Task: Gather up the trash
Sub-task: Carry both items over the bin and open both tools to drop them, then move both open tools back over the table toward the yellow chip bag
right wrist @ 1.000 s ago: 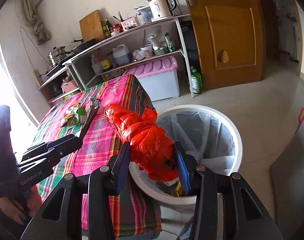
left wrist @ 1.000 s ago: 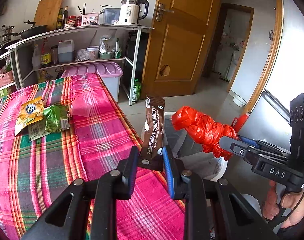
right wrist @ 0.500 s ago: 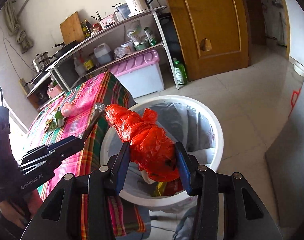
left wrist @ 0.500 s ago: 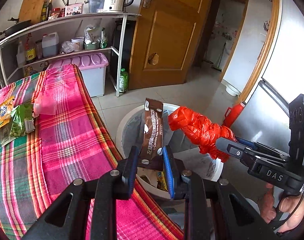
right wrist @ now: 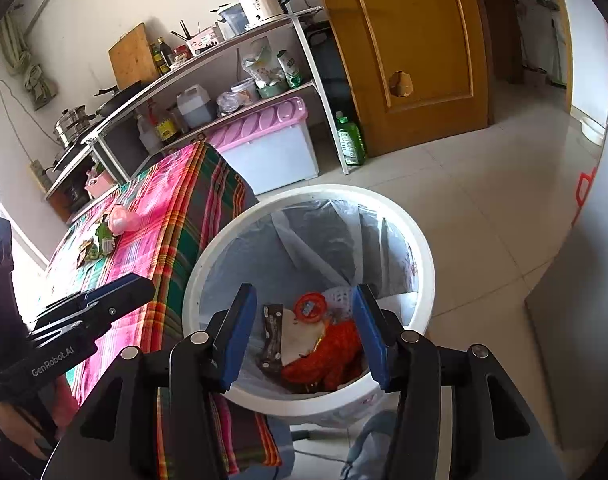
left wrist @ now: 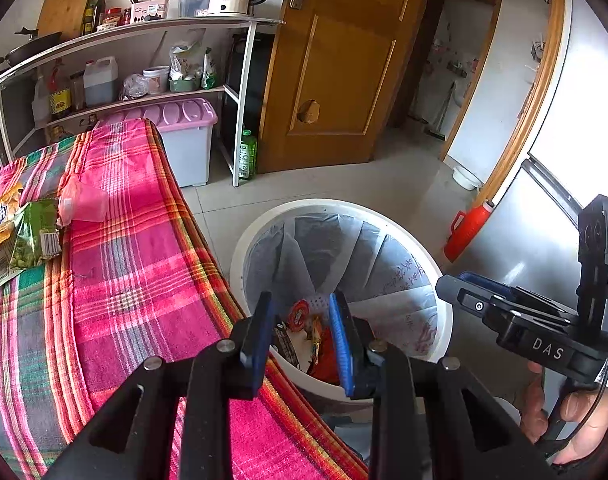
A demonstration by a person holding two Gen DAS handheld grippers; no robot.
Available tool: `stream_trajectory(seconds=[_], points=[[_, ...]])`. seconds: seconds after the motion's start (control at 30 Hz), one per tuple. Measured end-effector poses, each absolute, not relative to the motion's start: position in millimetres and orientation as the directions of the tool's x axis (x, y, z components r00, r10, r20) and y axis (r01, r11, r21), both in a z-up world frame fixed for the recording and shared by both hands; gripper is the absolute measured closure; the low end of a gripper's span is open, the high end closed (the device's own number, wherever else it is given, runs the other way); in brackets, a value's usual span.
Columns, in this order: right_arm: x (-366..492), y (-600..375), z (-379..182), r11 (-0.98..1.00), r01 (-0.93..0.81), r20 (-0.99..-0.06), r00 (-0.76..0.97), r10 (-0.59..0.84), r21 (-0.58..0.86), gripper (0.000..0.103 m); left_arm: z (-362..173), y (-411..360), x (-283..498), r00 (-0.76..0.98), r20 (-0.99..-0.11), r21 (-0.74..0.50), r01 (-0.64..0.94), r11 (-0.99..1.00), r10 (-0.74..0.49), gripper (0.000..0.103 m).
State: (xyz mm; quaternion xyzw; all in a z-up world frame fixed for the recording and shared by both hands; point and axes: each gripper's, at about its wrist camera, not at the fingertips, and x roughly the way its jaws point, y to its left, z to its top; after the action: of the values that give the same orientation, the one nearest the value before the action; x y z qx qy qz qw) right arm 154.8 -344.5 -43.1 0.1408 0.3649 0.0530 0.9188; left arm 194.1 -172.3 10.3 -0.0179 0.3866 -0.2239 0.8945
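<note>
A: Both tools hang over the white bin (right wrist: 307,200) and both are empty. The left tool (left wrist: 302,336) has its jaws apart with nothing between them but the view down into the bin.

B: Same for the right tool (right wrist: 304,332): jaws wide, nothing clamped. The red plastic bag (right wrist: 335,352) lies at the bottom of the bin, and the brown coffee sachet (right wrist: 272,336) rests just beside it on the liner.

A: A second ago it looked quite different. The left tool was pinching that sachet upright over the tabletop edge, and the right was clamped on the red bag beside the rim.

B: Since then both have swung over the bin's mouth and dipped, both pairs of jaws have just been opening, and the two pieces have dropped in.

A: So two items are collected. What is left?

B: Plenty on the plaid tabletop (left wrist: 144,280): an orange snack packet (left wrist: 0,216), a green wrapper (left wrist: 36,236) touching it, and a pink plastic bag (left wrist: 84,202) just beside those, well apart from the bin.

A: The job seems partway through, then. Those three probably go next, though none is near either tool now.
</note>
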Motion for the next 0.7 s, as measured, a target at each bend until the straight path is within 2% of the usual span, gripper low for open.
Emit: stream_trajectory(seconds=[0.7], points=[[127, -270, -4, 0.947, -0.188, -0.573, 0.759, 0.309, 0.263, 0.052, 39, -98, 153, 0.711, -0.613, -0.201, 0.282, 0.938, -0.344, 0.073]])
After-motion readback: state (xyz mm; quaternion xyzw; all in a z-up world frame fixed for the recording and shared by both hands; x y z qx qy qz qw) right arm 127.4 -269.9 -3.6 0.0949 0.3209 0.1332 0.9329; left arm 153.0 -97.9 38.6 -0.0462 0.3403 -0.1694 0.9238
